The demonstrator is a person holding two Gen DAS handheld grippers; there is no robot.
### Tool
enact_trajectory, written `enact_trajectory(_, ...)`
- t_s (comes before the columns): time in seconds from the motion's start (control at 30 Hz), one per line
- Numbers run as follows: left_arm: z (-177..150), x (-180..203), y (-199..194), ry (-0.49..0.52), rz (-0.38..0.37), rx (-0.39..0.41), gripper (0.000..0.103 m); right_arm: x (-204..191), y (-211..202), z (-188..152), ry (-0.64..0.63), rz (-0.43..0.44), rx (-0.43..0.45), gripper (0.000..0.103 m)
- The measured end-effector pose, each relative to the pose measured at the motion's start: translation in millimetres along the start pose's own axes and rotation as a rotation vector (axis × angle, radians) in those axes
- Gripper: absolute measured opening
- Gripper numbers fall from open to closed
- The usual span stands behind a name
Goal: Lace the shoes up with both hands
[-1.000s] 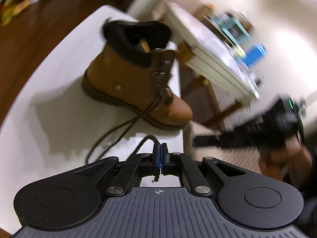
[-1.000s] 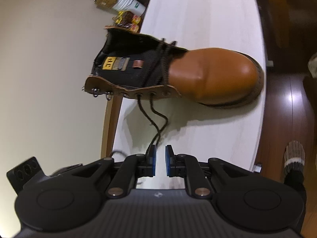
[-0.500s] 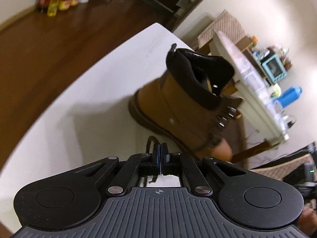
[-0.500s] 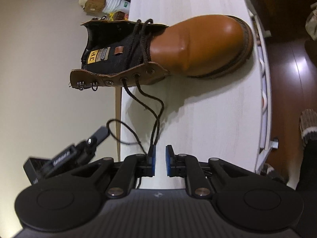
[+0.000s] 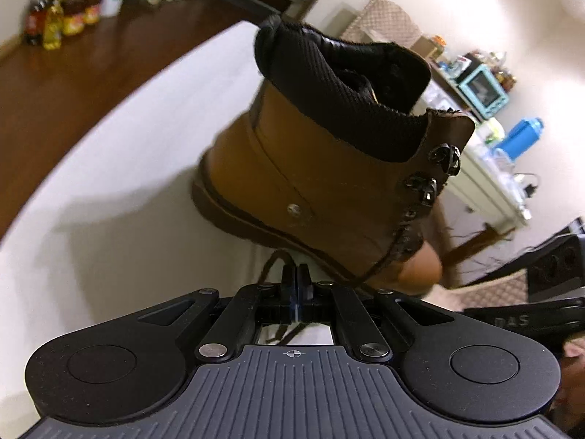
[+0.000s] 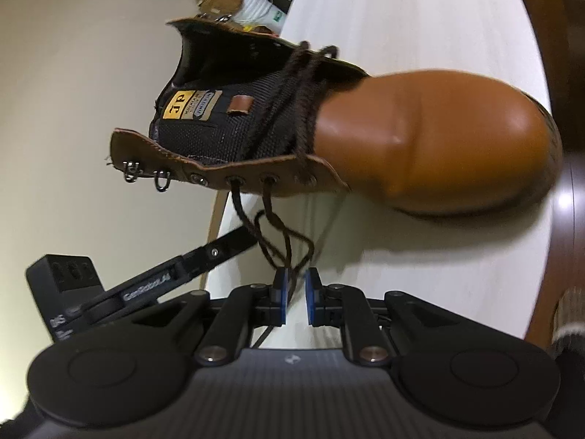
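Mid-lacing, we crowd the boot [image 5: 329, 168] on the table [image 5: 120, 168]: left tongs [image 5: 296, 274] pinching the lace [image 5: 270, 263], right tongs [image 6: 295, 285] slightly spread around another strand. Next: thread an empty eyelet [image 6: 199, 179].

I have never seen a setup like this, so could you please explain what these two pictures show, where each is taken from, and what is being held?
There is no robot arm here: a person holds a black two-finger gripper in each hand, and a fisheye camera on each looks forward along its fingers. One picture comes from the left gripper, the other from the right gripper.

On the white table stands a tan leather ankle boot with a black padded collar, only partly laced with a dark brown shoelace.

The left gripper's jaws are shut on a stretch of that lace. The right gripper's blue pads stand apart with lace strands between them; whether they pinch it is unclear. The other gripper shows at the edge of each view.
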State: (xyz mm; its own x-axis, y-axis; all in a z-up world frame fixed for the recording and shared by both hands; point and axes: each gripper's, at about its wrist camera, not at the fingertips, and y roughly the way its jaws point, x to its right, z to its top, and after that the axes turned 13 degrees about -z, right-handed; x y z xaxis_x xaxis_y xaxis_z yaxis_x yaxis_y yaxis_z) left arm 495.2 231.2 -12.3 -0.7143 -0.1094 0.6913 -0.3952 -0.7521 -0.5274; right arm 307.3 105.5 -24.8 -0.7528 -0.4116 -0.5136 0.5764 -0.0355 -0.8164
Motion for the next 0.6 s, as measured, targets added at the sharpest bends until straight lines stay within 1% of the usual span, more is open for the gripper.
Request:
enact_trajectory(0.13, 2.4, 2.9, 14.0, 0.051, -0.09, -0.102, 0.0, 8.8, -7.4, 0.9, 0.03, -0.013, 0.006, 0.013)
enact_trajectory(0.2, 0.7, 8.7, 20.0, 0.094, -0.16, -0.179, 0.0, 16.6, -12.7, -0.5, 0.05, -0.016, 0.0, 0.013)
enact_trajectory(0.3, -3.3, 18.4, 26.7, 0.161, -0.217, -0.273, 0.0, 25.9, -17.7, -2.9, 0.064, -0.017, -0.013, 0.013)
enact_trajectory(0.37, -7.1, 27.3, 30.3, 0.228, -0.228, -0.322, 0.0, 30.9, -19.3, -3.7, 0.08, -0.002, -0.026, 0.013)
enact_trajectory(0.47, -12.7, 37.8, 30.6, 0.297, -0.24, -0.354, 0.0, 36.3, -19.9, -4.7, 0.114, 0.029, -0.053, 0.018)
enact_trajectory(0.6, -16.1, 41.4, 27.7, 0.323, -0.207, -0.371, 0.0, 37.9, -17.7, -6.0, 0.11, 0.009, -0.068, 0.019)
